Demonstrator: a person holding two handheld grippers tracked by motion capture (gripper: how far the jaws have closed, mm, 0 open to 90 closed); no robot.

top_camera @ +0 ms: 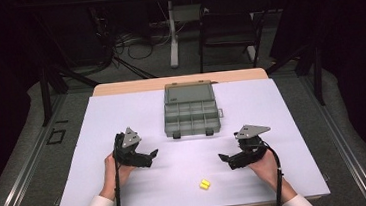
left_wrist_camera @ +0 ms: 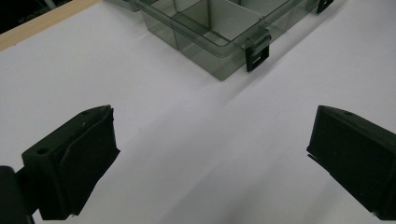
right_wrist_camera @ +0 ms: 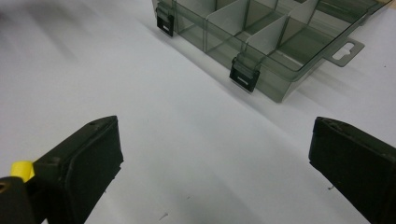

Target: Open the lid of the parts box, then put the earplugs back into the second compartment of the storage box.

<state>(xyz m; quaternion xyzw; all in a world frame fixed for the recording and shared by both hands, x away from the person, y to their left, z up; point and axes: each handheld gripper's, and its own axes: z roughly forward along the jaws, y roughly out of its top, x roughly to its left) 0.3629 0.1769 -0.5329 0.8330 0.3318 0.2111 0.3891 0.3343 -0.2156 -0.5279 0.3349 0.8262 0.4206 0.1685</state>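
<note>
Dim room: grey carpet (top_camera: 15, 163), black chair (top_camera: 227, 26), cables (top_camera: 135, 44), white table leg (top_camera: 172, 33).

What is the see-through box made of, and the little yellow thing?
The box looks like smoky clear plastic: you can see its dividers through the glossy walls, and its latches are black. The yellow thing looks like matte plastic or foam, but it is too small to tell.

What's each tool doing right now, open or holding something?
Left tool: open, holding nothing.
Right tool: open, holding nothing; the yellow piece lies on the table.
</note>
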